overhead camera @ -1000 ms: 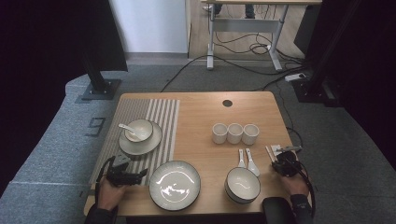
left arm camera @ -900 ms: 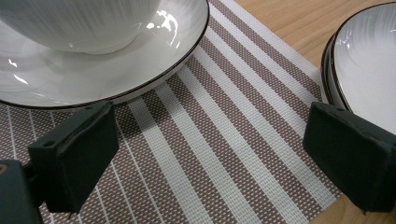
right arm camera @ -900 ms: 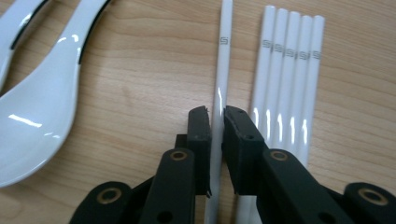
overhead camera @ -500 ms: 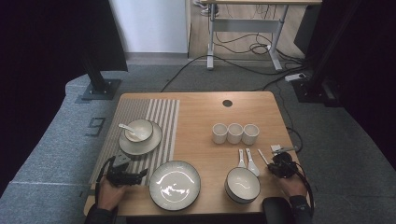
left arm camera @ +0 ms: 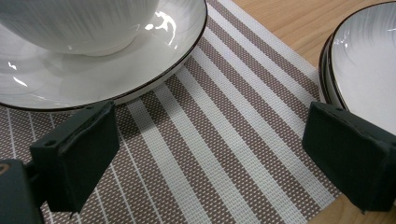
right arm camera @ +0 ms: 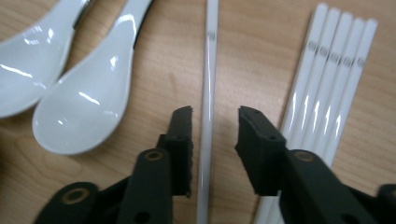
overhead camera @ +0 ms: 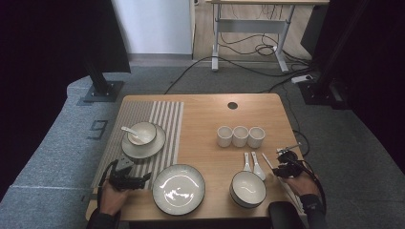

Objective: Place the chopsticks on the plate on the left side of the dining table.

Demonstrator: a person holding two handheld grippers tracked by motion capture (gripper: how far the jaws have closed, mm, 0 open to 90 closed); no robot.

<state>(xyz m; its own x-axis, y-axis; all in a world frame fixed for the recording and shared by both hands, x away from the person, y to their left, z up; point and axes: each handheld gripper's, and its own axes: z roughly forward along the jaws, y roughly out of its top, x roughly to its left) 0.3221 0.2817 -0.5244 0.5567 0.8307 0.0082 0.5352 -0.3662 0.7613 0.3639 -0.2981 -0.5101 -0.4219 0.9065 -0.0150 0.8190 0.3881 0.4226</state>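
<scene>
My right hand-held gripper straddles a single white chopstick, jaws spread; spoons at ten o'clock; my left hand-held gripper gapes wide.

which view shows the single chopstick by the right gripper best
The right gripper view: the single chopstick lies on the wood between the open jaws of the right gripper, apart from the bundle of chopsticks. In the high view it is a thin pale line beside the spoons.
</scene>
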